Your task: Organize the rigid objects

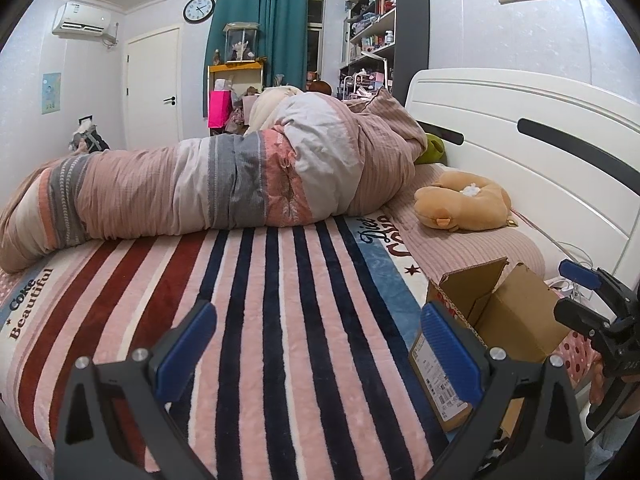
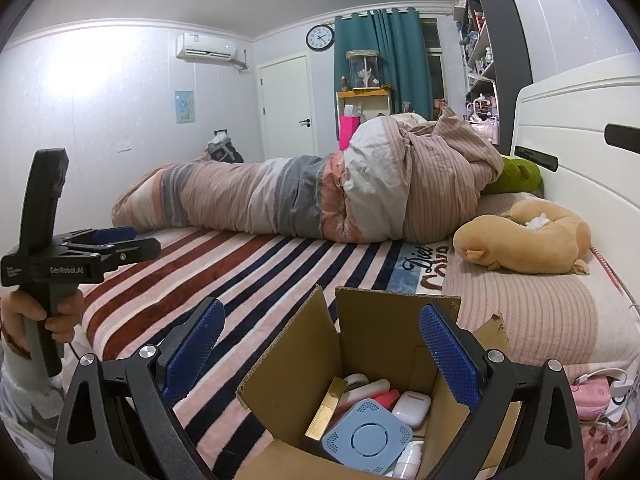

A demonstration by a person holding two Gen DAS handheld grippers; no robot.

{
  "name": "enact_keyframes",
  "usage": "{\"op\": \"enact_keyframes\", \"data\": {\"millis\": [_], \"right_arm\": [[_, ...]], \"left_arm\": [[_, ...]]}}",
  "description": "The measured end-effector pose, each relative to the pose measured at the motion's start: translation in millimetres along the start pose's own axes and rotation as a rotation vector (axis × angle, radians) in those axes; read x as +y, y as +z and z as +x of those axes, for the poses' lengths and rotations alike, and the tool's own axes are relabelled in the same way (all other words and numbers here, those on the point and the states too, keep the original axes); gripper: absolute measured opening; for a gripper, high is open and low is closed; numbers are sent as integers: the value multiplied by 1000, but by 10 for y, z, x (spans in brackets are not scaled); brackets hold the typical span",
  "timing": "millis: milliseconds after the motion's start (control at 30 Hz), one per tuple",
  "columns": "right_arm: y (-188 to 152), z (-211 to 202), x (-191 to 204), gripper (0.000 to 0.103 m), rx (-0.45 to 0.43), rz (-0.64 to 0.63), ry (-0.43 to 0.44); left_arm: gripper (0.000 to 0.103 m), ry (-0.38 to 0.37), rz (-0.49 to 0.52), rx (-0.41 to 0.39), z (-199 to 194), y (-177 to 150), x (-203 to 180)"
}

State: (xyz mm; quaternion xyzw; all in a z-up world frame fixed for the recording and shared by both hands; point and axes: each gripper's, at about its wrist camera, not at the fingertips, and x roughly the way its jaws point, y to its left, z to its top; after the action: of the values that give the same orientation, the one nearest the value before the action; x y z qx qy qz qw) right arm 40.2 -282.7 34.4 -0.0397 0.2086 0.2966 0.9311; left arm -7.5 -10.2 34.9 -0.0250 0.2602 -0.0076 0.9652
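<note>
An open cardboard box [image 2: 376, 332] stands on the striped blanket near the bed's front edge; it also shows in the left wrist view [image 1: 516, 312]. Inside lie a blue square device [image 2: 366, 438], a white earbud case [image 2: 412, 408], a gold bar [image 2: 326, 410], white bottles [image 2: 408, 460] and a red-capped item [image 2: 390, 398]. My right gripper [image 2: 320, 354] is open and empty just above the box's open top. My left gripper [image 1: 316, 354] is open and empty over the blanket, left of the box. It shows from the side in the right wrist view [image 2: 120, 242].
A rolled quilt [image 1: 208, 184] lies across the far side of the bed. A tan plush pillow [image 2: 528, 240] and a green plush [image 2: 516, 174] sit by the white headboard [image 1: 520, 128]. A pink power strip and cables [image 2: 600, 396] lie right of the box.
</note>
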Motion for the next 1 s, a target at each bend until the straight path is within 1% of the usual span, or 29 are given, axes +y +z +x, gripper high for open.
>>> {"op": "enact_keyframes", "data": {"millis": [1000], "right_arm": [[-21,9,24,98,4,3,-2]], "left_arm": [[101,3,0,4,-10,-11,18]]}}
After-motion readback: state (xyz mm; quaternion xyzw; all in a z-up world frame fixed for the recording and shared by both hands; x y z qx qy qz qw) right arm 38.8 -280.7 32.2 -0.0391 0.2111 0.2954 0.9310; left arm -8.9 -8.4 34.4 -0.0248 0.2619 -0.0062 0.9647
